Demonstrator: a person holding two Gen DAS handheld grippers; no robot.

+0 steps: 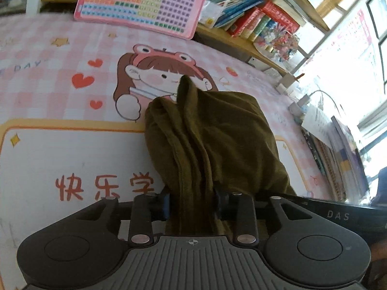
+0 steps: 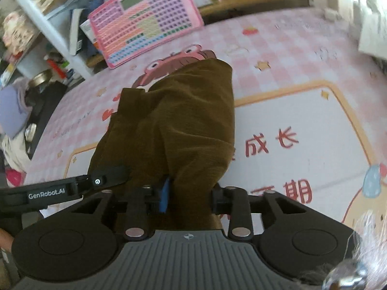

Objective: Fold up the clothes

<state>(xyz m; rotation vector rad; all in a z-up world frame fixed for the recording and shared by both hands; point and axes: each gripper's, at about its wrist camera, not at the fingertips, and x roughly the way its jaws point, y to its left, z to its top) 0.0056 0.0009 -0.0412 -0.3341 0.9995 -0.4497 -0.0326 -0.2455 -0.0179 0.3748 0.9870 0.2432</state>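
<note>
Left gripper (image 1: 192, 204) and right gripper (image 2: 188, 197) each clench bunched olive-brown garment (image 1: 212, 135), apparently lifting one edge to fold; beyond, cloth drapes toward 12 o'clock over the pink cartoon desk mat (image 1: 60, 91).

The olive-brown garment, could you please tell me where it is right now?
The olive-brown garment hangs bunched between both grippers' fingers, over the pink cartoon desk mat, in front of the pink chart board in both wrist views.

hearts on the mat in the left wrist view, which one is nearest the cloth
The lowest red heart, just left of the olive cloth; the other two hearts sit higher and farther away.
</note>
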